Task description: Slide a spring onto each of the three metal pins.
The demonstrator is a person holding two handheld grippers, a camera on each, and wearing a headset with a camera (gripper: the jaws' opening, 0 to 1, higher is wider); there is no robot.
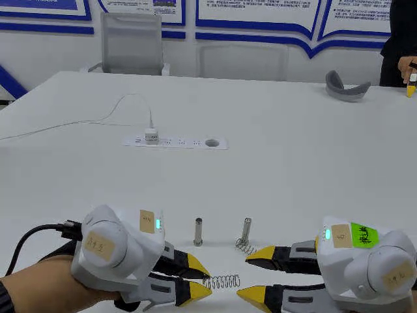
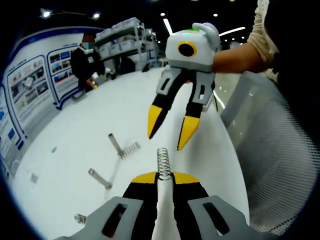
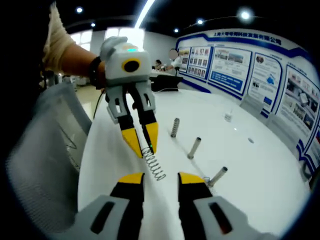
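Observation:
My left gripper [image 1: 203,280] is shut on one end of a loose spring [image 1: 221,282], which sticks out level toward my right gripper [image 1: 246,277]. The right gripper is open, its yellow tips on either side of the spring's free end, not touching it. Two bare metal pins stand upright just beyond: a middle pin [image 1: 198,231] and a right pin [image 1: 246,229] with a second spring [image 1: 244,246] lying at its foot. In the right gripper view a third pin [image 3: 175,127] beyond the left gripper [image 3: 143,145] carries a coiled spring. The held spring [image 2: 163,162] shows between the left jaws.
A white power strip [image 1: 176,141] with a plugged adapter [image 1: 151,136] and its cable lies mid-table. A grey curved object [image 1: 347,88] rests at the far right, near a person's hand [image 1: 407,65]. A chair [image 1: 131,44] stands behind the table. The table's near edge runs close under both grippers.

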